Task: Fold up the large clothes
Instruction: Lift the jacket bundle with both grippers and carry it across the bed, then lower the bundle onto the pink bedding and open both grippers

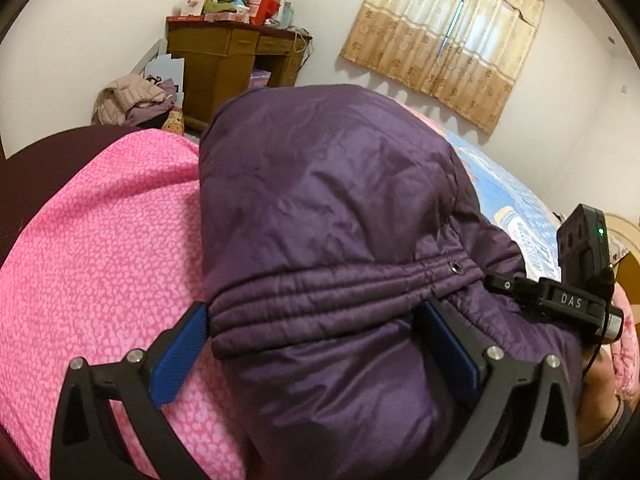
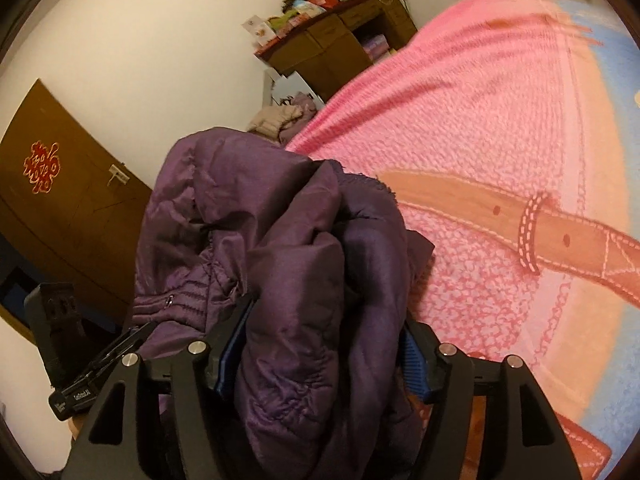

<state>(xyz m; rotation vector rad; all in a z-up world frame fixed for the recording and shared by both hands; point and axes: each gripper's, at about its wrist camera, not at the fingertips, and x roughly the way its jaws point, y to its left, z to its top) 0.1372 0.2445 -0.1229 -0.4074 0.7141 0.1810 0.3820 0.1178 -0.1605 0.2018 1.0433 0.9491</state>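
Note:
A purple padded jacket [image 1: 328, 208] lies in a folded heap on the pink blanket [image 1: 92, 248] of a bed. My left gripper [image 1: 314, 308] stands wide open, its blue pads [image 1: 180, 356] either side of the jacket's quilted hem, which lies between them without being squeezed. In the right wrist view a bunched part of the jacket [image 2: 304, 280] fills the space between the jaws of my right gripper [image 2: 326, 320]. It is open, with a dark gap beside the right-hand pad [image 2: 414, 364]. That gripper's black housing [image 1: 576, 300] shows at the jacket's right side.
A wooden desk [image 1: 232, 52] piled with boxes stands against the far wall, with a heap of clothes [image 1: 132, 96] beside it. A curtained window [image 1: 444, 40] is at the back right. A brown door [image 2: 60, 208] is on the left. A hand [image 1: 600, 392] holds the right gripper.

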